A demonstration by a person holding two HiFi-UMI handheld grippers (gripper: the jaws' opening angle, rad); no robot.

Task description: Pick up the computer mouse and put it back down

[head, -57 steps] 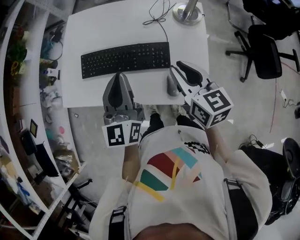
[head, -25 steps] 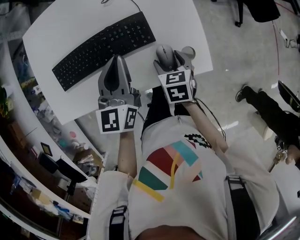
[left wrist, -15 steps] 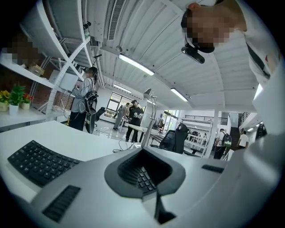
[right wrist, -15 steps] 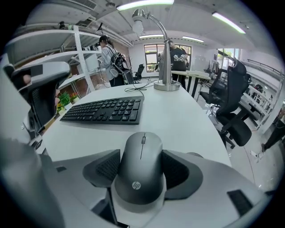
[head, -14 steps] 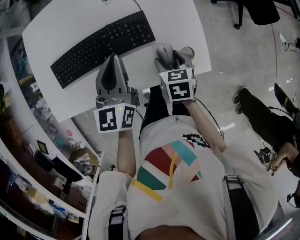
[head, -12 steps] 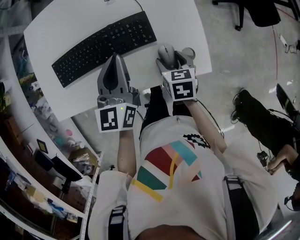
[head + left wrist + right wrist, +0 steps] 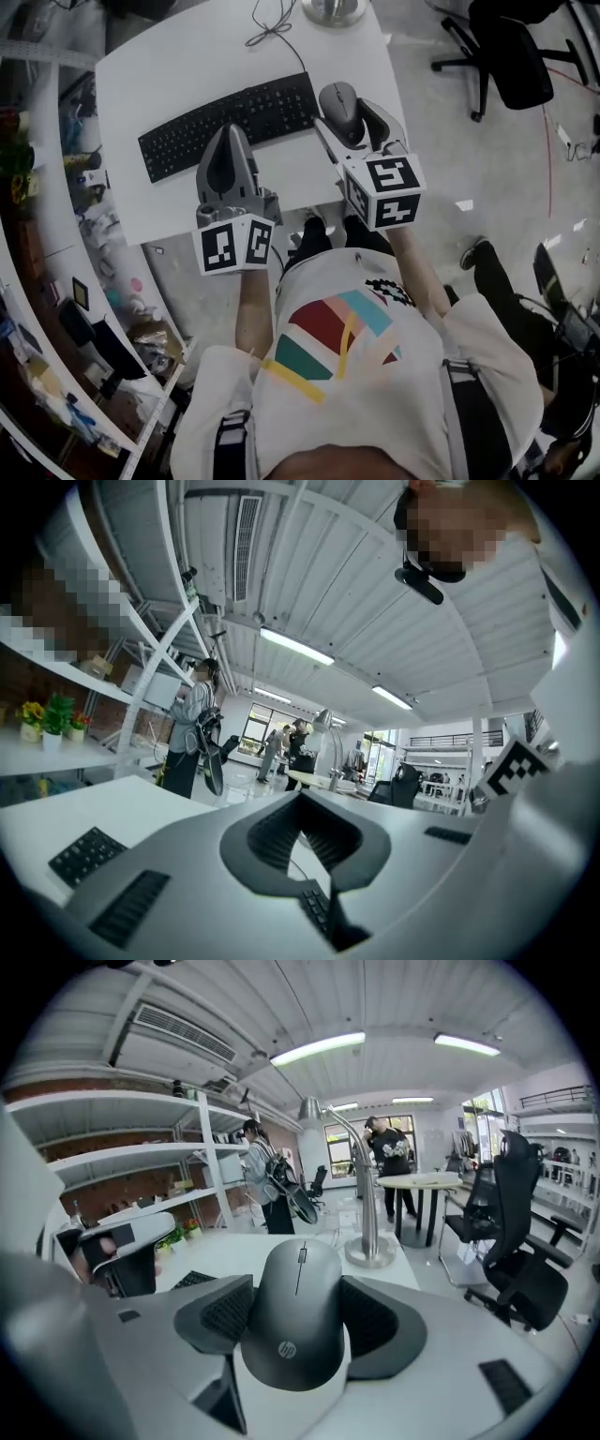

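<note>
Person's striped shirt (image 7: 342, 347) nearest the camera, both arms reaching toward the keyboard (image 7: 258, 105).

Left gripper (image 7: 229, 133): marker cube (image 7: 234, 246) on the near side of the keyboard, snout reaching to the keyboard's near edge at about mid-length. Jaws clenched together, nothing between them.

Right gripper (image 7: 345, 112): its cube (image 7: 386, 190) is near-right of the keyboard's right end. The jaws have just been closing and now clasp the computer mouse (image 7: 298, 1312). The dark ribbed pads (image 7: 217, 1314) press on its two flanks, with the scroll wheel pointing away from the person. The mouse sits just beside the keyboard's right end, at the right gripper's tip. Whether it is clear of the desk top, cannot tell.

The keyboard lies slantwise on the white desk (image 7: 178, 70), its right end farther from the person than its left.

Beyond the keyboard, a loose black cable (image 7: 272, 33) trails across the desk. Farther still is a round metal lamp base (image 7: 333, 9) at the desk's far edge.

Well right of the keyboard and off the desk, a black office chair (image 7: 511, 52) stands on the floor.
</note>
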